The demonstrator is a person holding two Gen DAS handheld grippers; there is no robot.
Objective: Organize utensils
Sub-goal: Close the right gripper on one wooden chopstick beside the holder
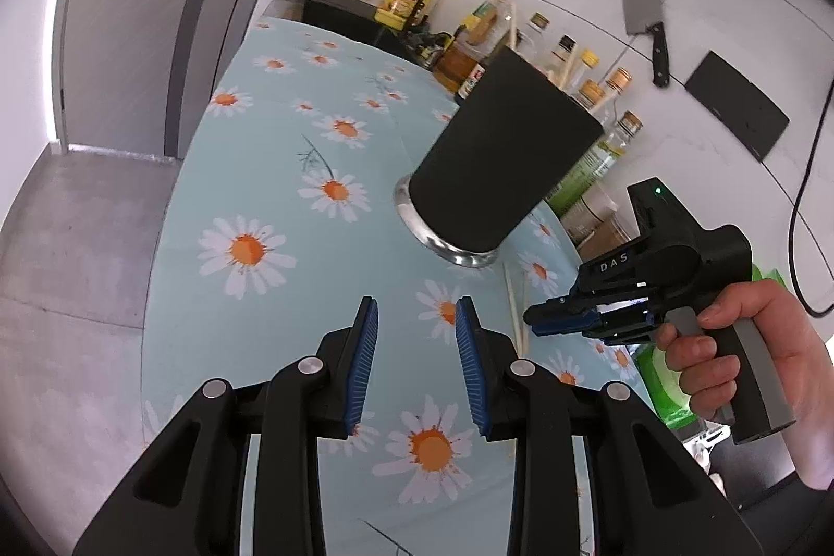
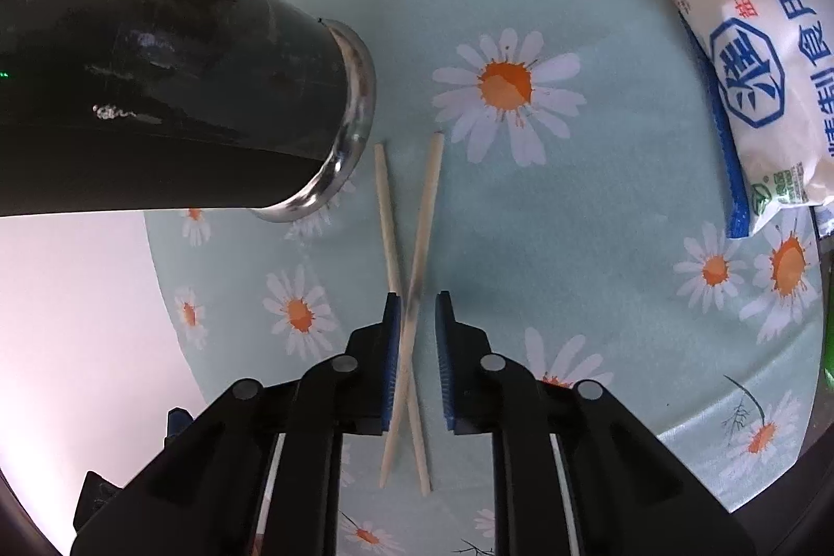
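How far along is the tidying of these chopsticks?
Early on. Nothing looks put away yet: two crossed chopsticks lie on the daisy tablecloth beside the black holder. The right gripper straddles them, pads not yet pressing. The left gripper is open and empty. Gripping and dropping them in remains.

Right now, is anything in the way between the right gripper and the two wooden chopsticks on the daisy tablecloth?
Nothing visible. The right gripper already straddles the two crossed wooden chopsticks; its pads are not yet pressing them. The black cylindrical holder stands beside them, clear.
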